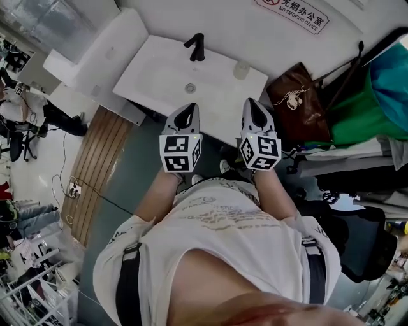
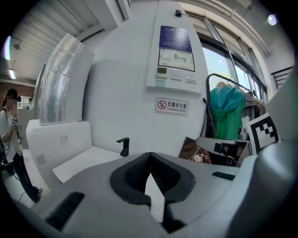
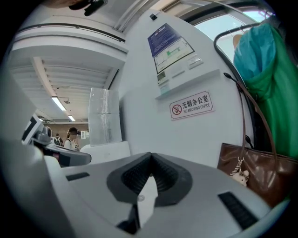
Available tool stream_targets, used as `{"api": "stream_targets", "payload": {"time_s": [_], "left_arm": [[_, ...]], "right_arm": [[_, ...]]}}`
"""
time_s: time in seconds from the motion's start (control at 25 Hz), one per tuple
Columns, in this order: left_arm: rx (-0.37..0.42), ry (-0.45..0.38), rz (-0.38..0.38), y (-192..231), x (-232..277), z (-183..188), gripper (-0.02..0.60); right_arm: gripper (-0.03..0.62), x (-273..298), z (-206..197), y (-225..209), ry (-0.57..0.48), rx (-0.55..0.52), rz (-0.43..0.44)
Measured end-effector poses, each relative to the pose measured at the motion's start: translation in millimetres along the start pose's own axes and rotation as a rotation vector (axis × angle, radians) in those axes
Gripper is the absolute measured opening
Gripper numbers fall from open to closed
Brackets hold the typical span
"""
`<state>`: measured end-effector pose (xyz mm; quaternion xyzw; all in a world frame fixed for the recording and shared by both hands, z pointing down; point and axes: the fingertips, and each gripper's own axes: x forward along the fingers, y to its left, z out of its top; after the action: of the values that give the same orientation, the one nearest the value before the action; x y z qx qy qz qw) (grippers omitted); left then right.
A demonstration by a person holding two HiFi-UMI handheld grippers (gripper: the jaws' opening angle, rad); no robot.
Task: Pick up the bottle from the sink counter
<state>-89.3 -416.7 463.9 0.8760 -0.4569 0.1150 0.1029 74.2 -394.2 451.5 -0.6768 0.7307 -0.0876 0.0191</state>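
Head view: a clear bottle (image 1: 241, 69) stands at the back right of the sink surface (image 1: 153, 76), well beyond the left hand-held gripper (image 1: 188, 109) and right hand-held gripper (image 1: 251, 104)

Left gripper view: jaws closed, holding nothing

Right gripper view: jaws closed, holding nothing

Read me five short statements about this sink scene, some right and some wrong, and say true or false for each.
1. The faucet is black. True.
2. The right gripper holds the bottle. False: its fingers are shut on nothing, and the bottle sits on the sink counter, right of the faucet.
3. A brown bag sits to the right of the sink counter. True.
4. The left gripper is wide open. False: it is shut and empty.
5. A no-smoking sign hangs on the wall behind the sink. True.
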Motion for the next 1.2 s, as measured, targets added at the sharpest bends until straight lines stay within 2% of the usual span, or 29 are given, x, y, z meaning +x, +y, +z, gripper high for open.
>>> {"api": "stream_targets", "payload": {"time_s": [0.44, 0.96, 1.2], "left_arm": [[0.01, 0.018, 0.052, -17.7, 51.5, 9.0, 0.02], [0.015, 0.059, 0.131, -9.2, 94.8, 10.1, 0.02], [0.007, 0.064, 0.164, -9.0, 107.4, 8.4, 0.02]], "right_arm": [[0.025, 50.3, -4.9, -55.6, 0.017, 0.004, 0.05], [0.025, 116.0, -33.7, -89.0, 0.061, -0.039, 0.093], [0.023, 140.2, -54.6, -98.0, 0.104, -0.068, 0.158]]}}
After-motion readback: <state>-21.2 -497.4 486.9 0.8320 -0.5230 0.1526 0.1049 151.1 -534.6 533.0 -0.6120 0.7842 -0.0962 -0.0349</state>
